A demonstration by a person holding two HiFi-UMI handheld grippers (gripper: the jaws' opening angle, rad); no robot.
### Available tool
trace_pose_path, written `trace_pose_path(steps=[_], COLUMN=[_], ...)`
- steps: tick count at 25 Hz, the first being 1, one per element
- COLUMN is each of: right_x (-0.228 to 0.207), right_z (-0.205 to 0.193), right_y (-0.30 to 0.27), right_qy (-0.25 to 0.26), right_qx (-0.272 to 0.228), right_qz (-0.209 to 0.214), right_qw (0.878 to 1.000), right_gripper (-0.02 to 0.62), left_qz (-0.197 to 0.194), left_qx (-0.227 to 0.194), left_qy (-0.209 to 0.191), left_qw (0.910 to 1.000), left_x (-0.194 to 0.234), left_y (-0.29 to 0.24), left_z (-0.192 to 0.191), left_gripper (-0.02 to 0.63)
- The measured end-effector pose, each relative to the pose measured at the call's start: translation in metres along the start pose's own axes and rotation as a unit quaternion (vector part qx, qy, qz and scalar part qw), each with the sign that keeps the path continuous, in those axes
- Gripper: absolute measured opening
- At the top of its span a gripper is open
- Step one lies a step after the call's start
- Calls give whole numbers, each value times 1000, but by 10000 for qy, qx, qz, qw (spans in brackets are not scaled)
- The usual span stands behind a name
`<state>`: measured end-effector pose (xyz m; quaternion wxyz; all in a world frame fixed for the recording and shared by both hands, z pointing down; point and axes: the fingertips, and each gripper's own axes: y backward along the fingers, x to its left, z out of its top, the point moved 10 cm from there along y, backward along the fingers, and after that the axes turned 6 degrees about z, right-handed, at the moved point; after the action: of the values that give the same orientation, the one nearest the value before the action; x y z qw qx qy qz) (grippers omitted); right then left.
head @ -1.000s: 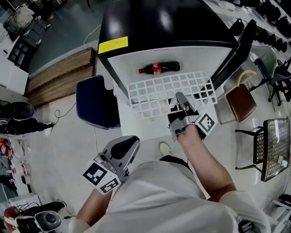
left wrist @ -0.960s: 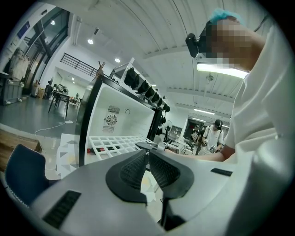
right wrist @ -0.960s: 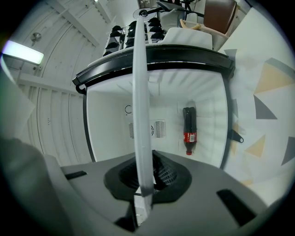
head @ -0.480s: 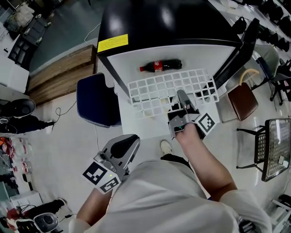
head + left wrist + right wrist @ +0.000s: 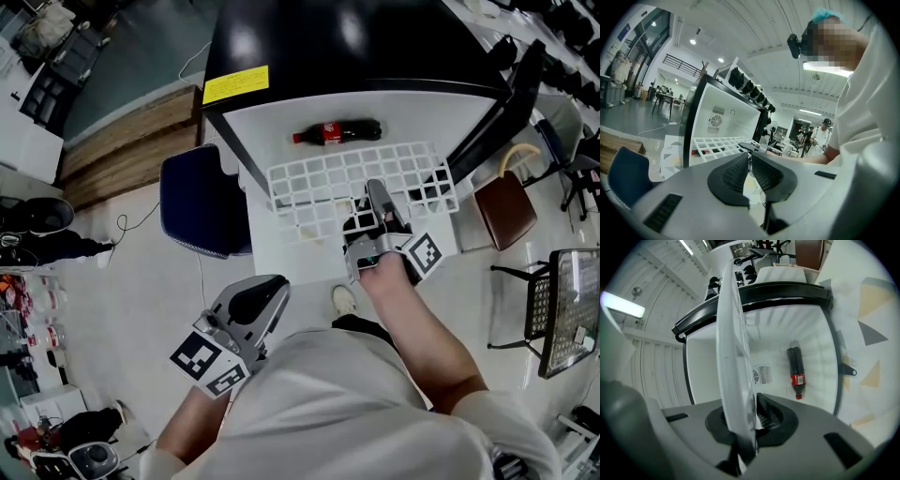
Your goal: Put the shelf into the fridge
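Now, step in hand: sliding the shelf in; it is carried but, by my reading, not yet seated.
Left hand-held gripper: nearest, low in the lower left of the head view, jaws drawn narrow with nothing between them; it takes no part.
Right hand-held gripper: centre of the head view, jaws clamped on the near edge of the shelf, which stands edge-on between its pads in its own view.
Shelf: white open grid, held roughly level at the mouth of the fridge, near edge in the jaws, far edge reaching into the white interior; whether it rests on any side ledge I cannot tell.
Fridge: black cabinet across the top of the head view, its door swung open at the upper right.
Bottle: farthest, a dark cola bottle with a red label lying on its side on the fridge floor, beyond and below the far edge of the shelf.
Next move: likely a straight push inward with the shelf kept level, both side edges meeting their supports and passing above the bottle; only then can the jaws let go.
Count, near to far: two hand-held grippers, one shelf, one fridge with one door, one bottle.
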<state>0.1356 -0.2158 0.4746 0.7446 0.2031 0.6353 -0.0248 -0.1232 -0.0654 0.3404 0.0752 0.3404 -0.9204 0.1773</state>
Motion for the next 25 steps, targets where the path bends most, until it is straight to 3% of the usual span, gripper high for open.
trace_pose_path(steps=[15, 25], right_x=[6, 9], right_z=[-5, -14], right_y=[1, -3], right_qy=[356, 578], right_qx=[-314, -809], right_qz=[-216, -355], right_qw=[9986, 9944], right_gripper=[29, 28], left_qz=[-26, 25], left_qx=[39, 117], left_qy=[-132, -163], left_qw=[9999, 9998], left_x=[-5, -2], left_y=[6, 25], left_z=[-1, -4], left_gripper=[37, 37])
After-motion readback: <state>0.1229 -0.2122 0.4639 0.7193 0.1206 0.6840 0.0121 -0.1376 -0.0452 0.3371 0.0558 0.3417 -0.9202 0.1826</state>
